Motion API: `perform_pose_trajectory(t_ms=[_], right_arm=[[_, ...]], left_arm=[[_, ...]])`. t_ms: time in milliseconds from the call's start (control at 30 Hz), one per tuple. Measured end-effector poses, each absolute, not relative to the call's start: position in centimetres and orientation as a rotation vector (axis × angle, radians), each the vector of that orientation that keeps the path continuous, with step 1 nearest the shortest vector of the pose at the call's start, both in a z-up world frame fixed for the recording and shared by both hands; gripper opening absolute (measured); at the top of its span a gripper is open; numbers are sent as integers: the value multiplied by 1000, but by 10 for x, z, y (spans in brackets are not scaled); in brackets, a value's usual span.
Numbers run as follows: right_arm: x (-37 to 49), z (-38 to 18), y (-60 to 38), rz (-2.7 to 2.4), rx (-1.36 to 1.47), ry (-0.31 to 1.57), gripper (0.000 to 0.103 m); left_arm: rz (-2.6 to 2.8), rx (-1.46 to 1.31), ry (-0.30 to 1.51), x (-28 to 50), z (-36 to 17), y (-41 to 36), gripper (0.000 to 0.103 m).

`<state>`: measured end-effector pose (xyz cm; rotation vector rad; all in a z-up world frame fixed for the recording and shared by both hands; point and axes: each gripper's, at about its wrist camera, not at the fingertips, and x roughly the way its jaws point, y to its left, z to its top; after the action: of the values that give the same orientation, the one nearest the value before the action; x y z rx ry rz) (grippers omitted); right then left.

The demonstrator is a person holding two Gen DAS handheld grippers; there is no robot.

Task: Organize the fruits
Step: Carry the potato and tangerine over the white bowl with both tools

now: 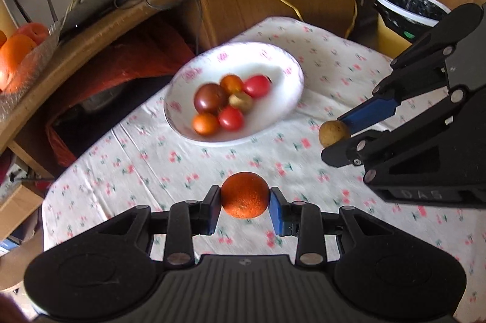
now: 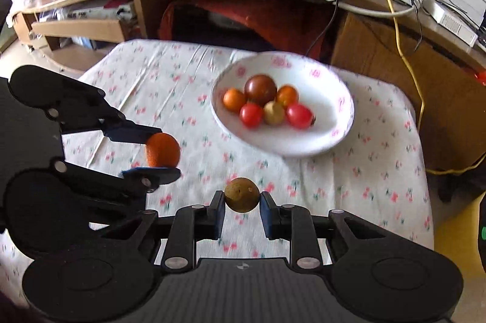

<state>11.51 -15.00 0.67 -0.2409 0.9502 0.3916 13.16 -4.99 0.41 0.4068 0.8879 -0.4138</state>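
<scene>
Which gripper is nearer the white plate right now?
Neither clearly. The left gripper, shut on the orange fruit, and the right gripper, shut on the tan fruit, both hang short of the white plate.

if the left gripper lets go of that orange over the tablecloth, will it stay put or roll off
It would probably roll: the orange looks nearly round. The tablecloth is soft, which may slow it. The white plate has a raised rim and already keeps six fruits together, so that seems safer.
</scene>
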Motion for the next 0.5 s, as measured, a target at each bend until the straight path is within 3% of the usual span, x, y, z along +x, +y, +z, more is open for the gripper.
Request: perform_pose_trajectory(t_ms=[500], right_arm=[[156,9,-144,357,-204,930,20]], left_arm=[[-401,403,884,173,0,-52,42]])
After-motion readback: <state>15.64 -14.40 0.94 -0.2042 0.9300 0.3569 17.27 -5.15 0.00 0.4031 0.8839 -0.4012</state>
